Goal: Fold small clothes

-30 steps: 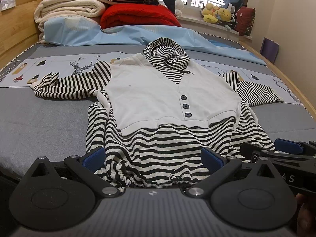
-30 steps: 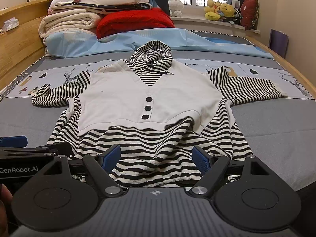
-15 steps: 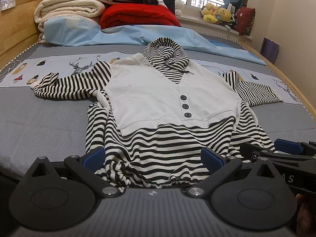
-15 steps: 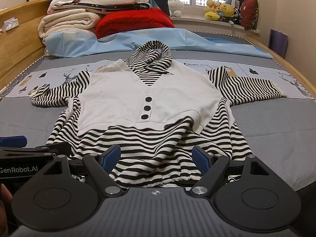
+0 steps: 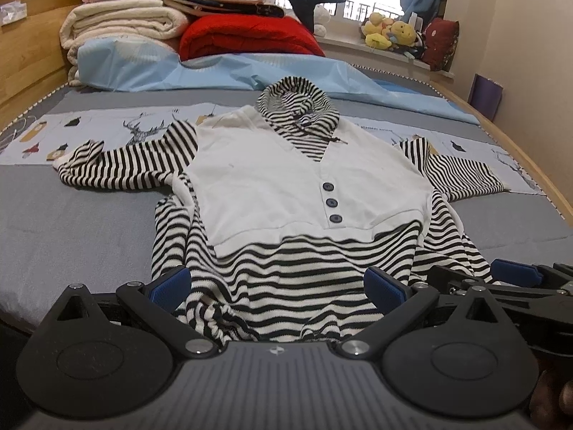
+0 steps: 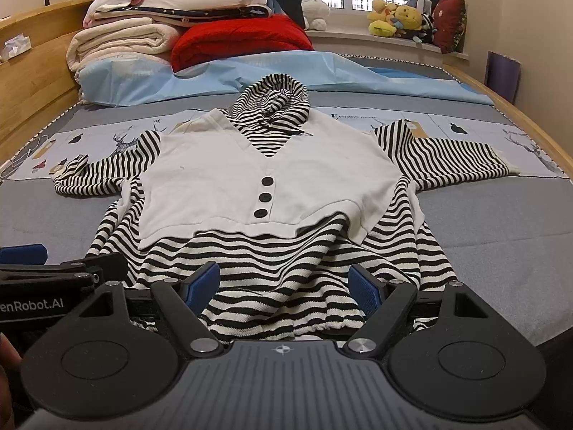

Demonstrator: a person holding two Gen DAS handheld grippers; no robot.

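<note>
A small striped top [image 5: 286,279] with a white vest panel [image 5: 272,186] and three dark buttons [image 5: 331,202] is lying face up on the grey bed [image 5: 71,222], its hood [image 5: 297,107] pointing toward the window and both sleeves stretched out to the sides. The left sleeve [image 5: 121,165] is lying slightly crumpled at its cuff; the right sleeve [image 6: 451,157] is lying flatter.

The left gripper [image 5: 277,283] is hovering at the near edge of the bed, just above the garment's bunched hem, with its blue-padded fingers [image 5: 168,285] spread wide and gripping nothing. The right gripper [image 6: 283,283] is sitting just beside it, also over the hem, its fingers [image 6: 361,286] likewise spread apart and empty. Each gripper is showing in the other's view at the frame edge, so the two are standing side by side.

Behind the garment, a light blue sheet [image 6: 222,75] is lying across the bed, with a red quilt [image 6: 243,39] and a stack of folded cream blankets [image 6: 118,43] piled against the wooden headboard [image 6: 32,82]. Stuffed toys [image 6: 397,18] are sitting on the windowsill.
</note>
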